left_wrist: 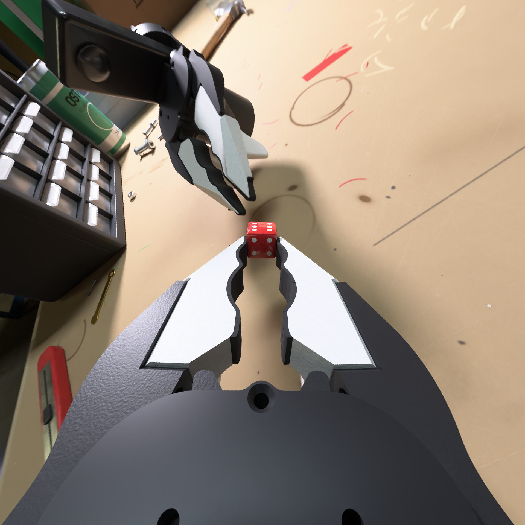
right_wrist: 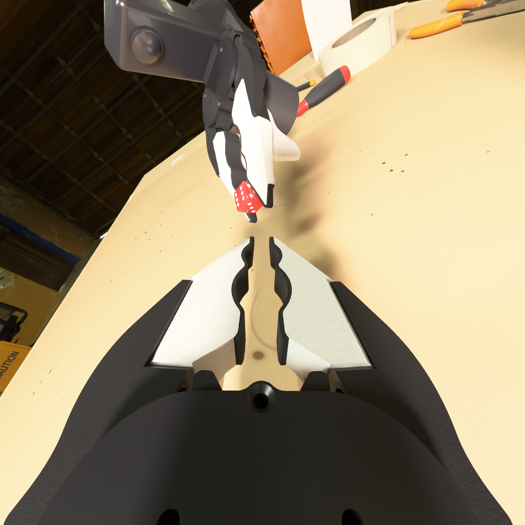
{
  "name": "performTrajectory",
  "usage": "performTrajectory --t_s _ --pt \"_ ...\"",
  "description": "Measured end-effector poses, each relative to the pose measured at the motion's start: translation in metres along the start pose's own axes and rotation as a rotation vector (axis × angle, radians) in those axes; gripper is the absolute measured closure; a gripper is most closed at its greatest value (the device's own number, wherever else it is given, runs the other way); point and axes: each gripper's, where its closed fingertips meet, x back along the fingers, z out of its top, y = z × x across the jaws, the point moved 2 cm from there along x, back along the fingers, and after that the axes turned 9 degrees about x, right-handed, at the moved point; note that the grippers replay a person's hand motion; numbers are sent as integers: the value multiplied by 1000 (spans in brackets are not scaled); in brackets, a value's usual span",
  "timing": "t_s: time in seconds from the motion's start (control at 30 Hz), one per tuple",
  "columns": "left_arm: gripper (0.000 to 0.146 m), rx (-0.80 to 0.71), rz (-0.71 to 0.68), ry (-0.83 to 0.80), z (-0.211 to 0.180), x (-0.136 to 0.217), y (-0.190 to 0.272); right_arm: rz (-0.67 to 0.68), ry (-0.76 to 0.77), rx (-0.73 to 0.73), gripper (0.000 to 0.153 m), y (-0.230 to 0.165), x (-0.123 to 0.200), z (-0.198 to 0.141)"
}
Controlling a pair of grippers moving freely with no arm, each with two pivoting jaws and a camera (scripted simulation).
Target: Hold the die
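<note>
1. Leftmost, beside my left gripper (left_wrist: 261, 241), a dark drawer cabinet (left_wrist: 56, 181) holds white-fronted drawers; contents hidden.
2. Centrally, it clamps the red die (left_wrist: 261, 240) above open bench (left_wrist: 397, 255).
3. Opposite, my right gripper (right_wrist: 261, 241) hangs slightly parted, empty.

The workbench (left_wrist: 426, 284) is a pale tan board, scuffed and marked with red strokes, a thin dark line, brown ring stains and small dark specks; at its left edge stands a dark drawer organiser (left_wrist: 56, 184), with a green-and-white can (left_wrist: 82, 110) lying beside it and loose bolts (left_wrist: 145, 142) and a nut (left_wrist: 131, 195) just off its corner. Nearer lie a brass cotter pin (left_wrist: 102, 295) and a red utility knife (left_wrist: 52, 397) — a wooden-handled hammer (left_wrist: 224, 28) lies farther off. The right wrist view shows the far end: a roll of white tape (right_wrist: 360, 42), a red-and-black screwdriver (right_wrist: 324, 89), orange-handled pliers (right_wrist: 443, 22) and an orange block (right_wrist: 281, 34) — all well apart from the bare middle.
</note>
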Motion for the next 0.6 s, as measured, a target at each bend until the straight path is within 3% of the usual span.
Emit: performTrajectory --t_s 0.6 --pt "127 29 -1 39 -10 -2 -1 -20 -34 -16 142 4 -9 -5"
